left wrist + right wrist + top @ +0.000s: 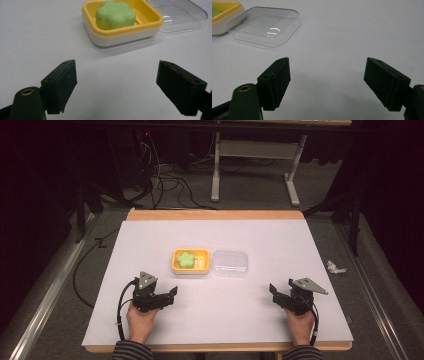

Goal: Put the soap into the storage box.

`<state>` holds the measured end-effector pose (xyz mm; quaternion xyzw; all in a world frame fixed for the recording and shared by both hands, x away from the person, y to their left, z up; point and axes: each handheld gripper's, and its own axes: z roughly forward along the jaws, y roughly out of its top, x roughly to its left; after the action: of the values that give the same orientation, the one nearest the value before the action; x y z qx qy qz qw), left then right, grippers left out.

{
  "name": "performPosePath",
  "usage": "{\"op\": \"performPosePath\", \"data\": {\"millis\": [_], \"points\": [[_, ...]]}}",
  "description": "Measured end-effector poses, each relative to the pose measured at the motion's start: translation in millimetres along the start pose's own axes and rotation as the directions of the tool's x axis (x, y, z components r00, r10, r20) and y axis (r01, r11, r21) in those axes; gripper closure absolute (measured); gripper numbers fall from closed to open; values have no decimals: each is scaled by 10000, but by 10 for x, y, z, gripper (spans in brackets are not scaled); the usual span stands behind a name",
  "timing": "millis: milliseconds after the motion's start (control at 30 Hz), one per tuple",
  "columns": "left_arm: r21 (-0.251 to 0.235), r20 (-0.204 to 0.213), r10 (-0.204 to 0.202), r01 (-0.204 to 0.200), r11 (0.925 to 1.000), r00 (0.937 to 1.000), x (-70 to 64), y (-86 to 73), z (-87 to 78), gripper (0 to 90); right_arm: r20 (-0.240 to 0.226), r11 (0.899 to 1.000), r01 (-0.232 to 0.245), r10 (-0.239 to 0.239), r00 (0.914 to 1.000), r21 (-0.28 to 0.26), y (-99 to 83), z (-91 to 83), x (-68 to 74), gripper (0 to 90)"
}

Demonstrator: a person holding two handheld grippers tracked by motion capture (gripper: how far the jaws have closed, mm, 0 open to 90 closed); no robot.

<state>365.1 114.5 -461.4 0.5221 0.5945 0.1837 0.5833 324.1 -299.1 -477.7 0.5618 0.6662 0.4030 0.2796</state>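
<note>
Yellow soap dish [190, 261]: set at table centre on white sheet [220, 315]; green flower-shaped soap [186, 259] held inside.
Clear lid [230, 262]: laid flat, just right of dish, touching or nearly so.
Left gripper [169, 296]: held near left, jaws spread wide, nothing gripped; dish seen ahead.
Right gripper [275, 292]: held near right, jaws spread wide, nothing gripped; lid seen far left.
</note>
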Motion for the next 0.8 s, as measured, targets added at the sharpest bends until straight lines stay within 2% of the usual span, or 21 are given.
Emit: {"op": "performPosePath", "data": {"millis": [133,233,400,800], "points": [[-85,-115,-6,5,10000,9999,10,-14,61,177,3,10000,76,-76,10000,33,2,6,3,219],[-72,-211,174,-176,9998,9996,19,-52,120,177,4,10000,34,-34,10000,19,1,3,0,219],[21,-287,245,-244,9997,9993,31,-71,158,178,2,10000,42,-42,10000,35,1,4,1,220],[-202,-145,388,-390,9990,9991,5,-147,258,184,8,10000,49,-49,10000,73,3,8,2,219]]}}
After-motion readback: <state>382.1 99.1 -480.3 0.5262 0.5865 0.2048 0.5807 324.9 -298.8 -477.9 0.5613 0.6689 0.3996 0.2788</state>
